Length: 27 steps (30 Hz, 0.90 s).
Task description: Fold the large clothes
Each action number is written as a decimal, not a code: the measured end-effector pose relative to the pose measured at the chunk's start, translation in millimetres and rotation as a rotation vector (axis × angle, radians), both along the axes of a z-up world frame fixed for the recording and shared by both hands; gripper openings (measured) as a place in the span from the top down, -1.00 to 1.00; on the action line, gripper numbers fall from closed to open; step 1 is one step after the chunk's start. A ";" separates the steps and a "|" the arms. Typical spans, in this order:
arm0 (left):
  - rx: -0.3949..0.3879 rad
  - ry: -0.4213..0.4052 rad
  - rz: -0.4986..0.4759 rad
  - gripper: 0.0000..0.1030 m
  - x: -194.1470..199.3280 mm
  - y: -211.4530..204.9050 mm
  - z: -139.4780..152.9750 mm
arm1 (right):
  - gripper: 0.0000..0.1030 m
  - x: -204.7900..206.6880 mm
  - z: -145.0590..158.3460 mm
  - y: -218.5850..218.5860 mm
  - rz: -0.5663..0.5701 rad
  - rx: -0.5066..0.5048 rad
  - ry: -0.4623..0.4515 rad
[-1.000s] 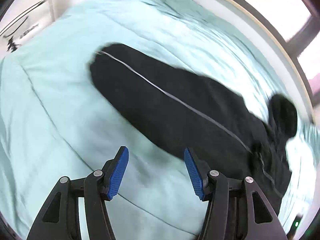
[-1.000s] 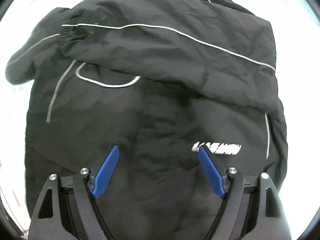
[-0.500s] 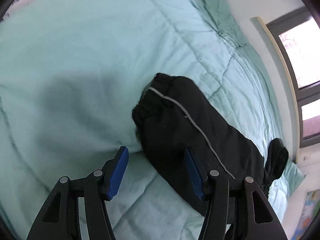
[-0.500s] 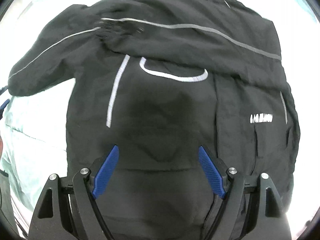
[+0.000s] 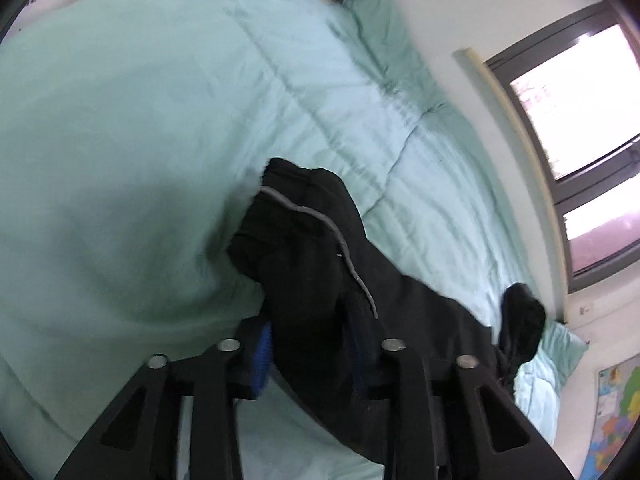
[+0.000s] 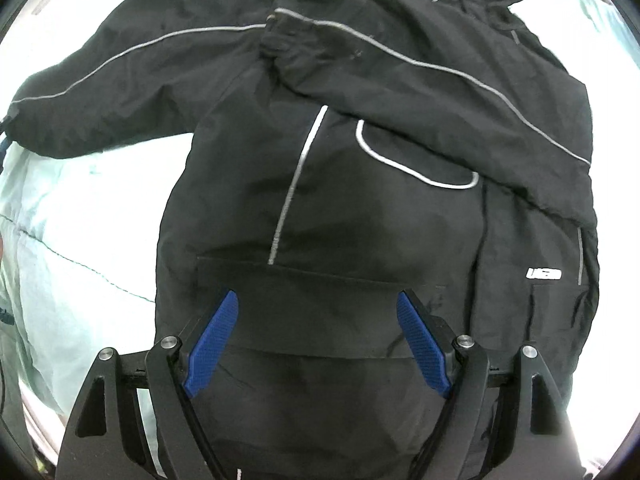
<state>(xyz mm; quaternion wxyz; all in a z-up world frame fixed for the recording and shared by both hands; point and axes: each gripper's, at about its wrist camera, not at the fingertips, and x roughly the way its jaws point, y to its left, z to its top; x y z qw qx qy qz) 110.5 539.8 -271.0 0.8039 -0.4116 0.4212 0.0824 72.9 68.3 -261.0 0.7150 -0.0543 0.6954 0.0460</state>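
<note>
A black jacket (image 6: 360, 208) with thin grey reflective piping lies spread on a mint-green quilt (image 5: 120, 120). One sleeve is folded across its chest; the other sleeve (image 6: 100, 96) stretches out to the left. In the left wrist view, my left gripper (image 5: 310, 344) is shut on that sleeve (image 5: 312, 264) near its cuff, and the cloth bunches between the blue pads. My right gripper (image 6: 316, 340) is open and empty, hovering over the jacket's lower front, above the pocket flap. The hood (image 5: 520, 320) shows at the far end.
The quilt covers a bed that runs to a white wall with a dark-framed window (image 5: 580, 120). A pillow (image 5: 376, 32) lies at the bed's head. A colourful map (image 5: 616, 412) hangs on the wall at lower right. Bare quilt (image 6: 60, 260) lies left of the jacket.
My left gripper has closed in on the outstretched sleeve and shut on it near the cuff. The right gripper view has shifted left and back over the jacket, still open.
</note>
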 end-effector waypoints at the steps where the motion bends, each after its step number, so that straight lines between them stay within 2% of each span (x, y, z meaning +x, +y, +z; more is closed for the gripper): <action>1: -0.004 0.040 0.003 0.07 6.0 1.4 -9.1 | -0.61 1.4 -0.9 1.1 0.005 0.007 0.002; 3: -0.016 0.059 0.018 0.08 10.0 2.6 -18.3 | -0.61 4.2 -0.9 3.1 0.019 0.016 0.000; 4: -0.004 0.051 0.024 0.27 9.4 1.0 -16.2 | -0.61 4.9 0.3 4.7 0.031 0.020 -0.002; 6: 0.037 0.028 0.017 0.52 6.1 -6.2 -3.7 | -0.61 7.1 1.1 4.8 0.049 0.020 -0.008; 12: 0.168 -0.099 -0.054 0.62 -2.7 -56.1 70.4 | -0.61 12.7 7.1 1.6 0.050 0.074 -0.011; 16: 0.265 -0.150 -0.156 0.66 -1.0 -124.0 121.8 | -0.61 16.8 9.6 -12.0 0.055 0.147 -0.018; 20: 0.343 -0.185 -0.269 0.66 7.3 -208.7 158.5 | -0.61 12.5 22.4 -38.5 0.082 0.204 -0.058; 23: 0.374 -0.201 -0.354 0.67 17.4 -279.0 174.2 | -0.61 5.7 33.8 -65.9 0.097 0.219 -0.097; 27: 0.380 -0.221 -0.456 0.67 30.7 -373.8 186.0 | -0.61 -4.6 46.7 -130.1 0.096 0.236 -0.154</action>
